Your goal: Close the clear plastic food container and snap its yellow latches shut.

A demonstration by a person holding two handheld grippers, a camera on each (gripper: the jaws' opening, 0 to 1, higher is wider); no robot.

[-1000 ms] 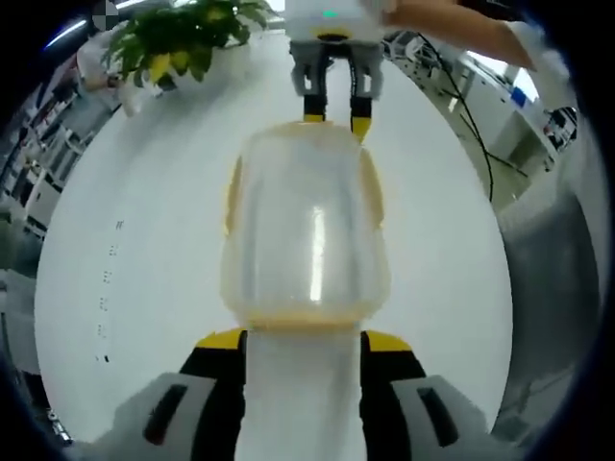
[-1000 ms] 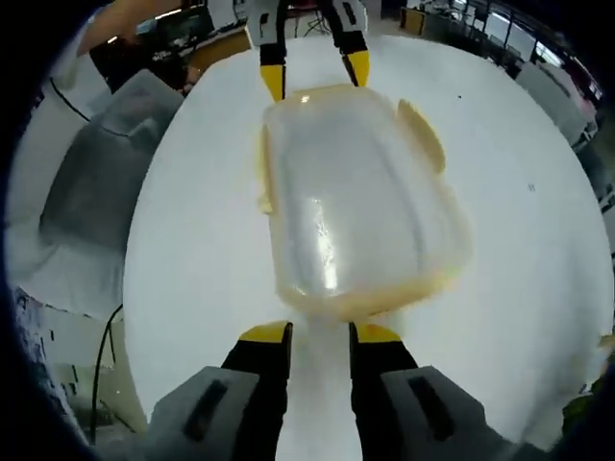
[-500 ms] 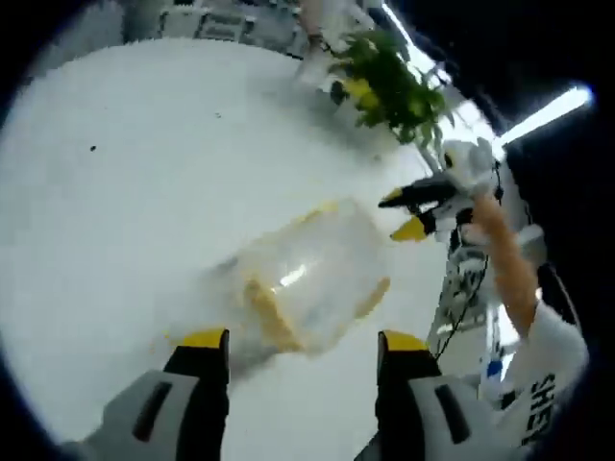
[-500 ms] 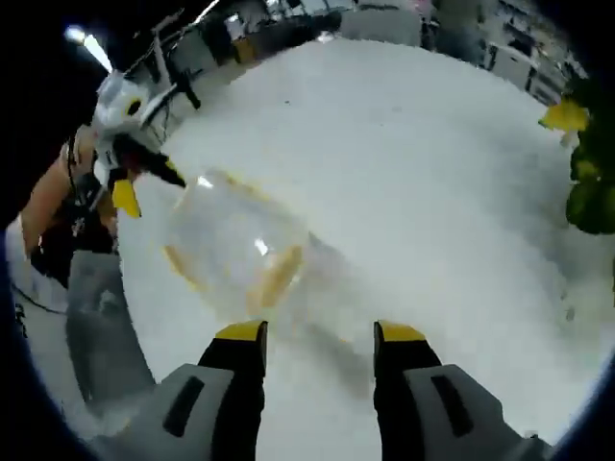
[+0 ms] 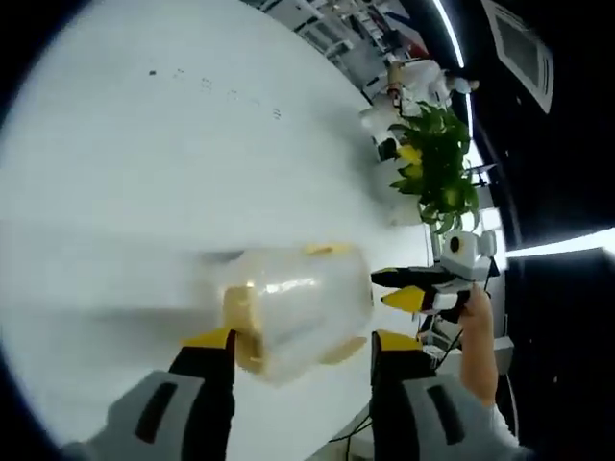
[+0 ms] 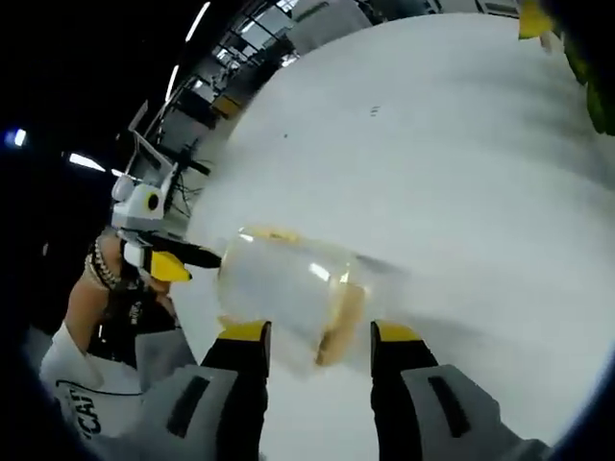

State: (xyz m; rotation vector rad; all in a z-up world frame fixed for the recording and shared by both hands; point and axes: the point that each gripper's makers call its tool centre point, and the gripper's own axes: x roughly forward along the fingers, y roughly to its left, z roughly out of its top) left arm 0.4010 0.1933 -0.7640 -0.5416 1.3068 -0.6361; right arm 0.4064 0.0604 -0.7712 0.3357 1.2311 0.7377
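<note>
A clear plastic container (image 5: 293, 312) with yellow latches (image 5: 239, 322) is seen lying on a white surface (image 5: 144, 163), its lid apparently already seated on top. In the left gripper view, the left claw (image 5: 302, 346) is held spread just in front of the container's near end, with nothing pinched. In the right gripper view, the right claw (image 6: 319, 334) is likewise spread at the opposite end of the container (image 6: 288, 288), gripping nothing. Each claw appears in the other's view beside the container, held by a hand (image 5: 478, 341). A potted plant (image 5: 437, 168) stands well apart.

The step in hand is judged to be latching. Next, a yellow latch (image 6: 338, 317) at one end would need to be pressed down until snapped. The container's long axis seems to run from one claw towards the other; motion blur leaves the latch positions uncertain.
</note>
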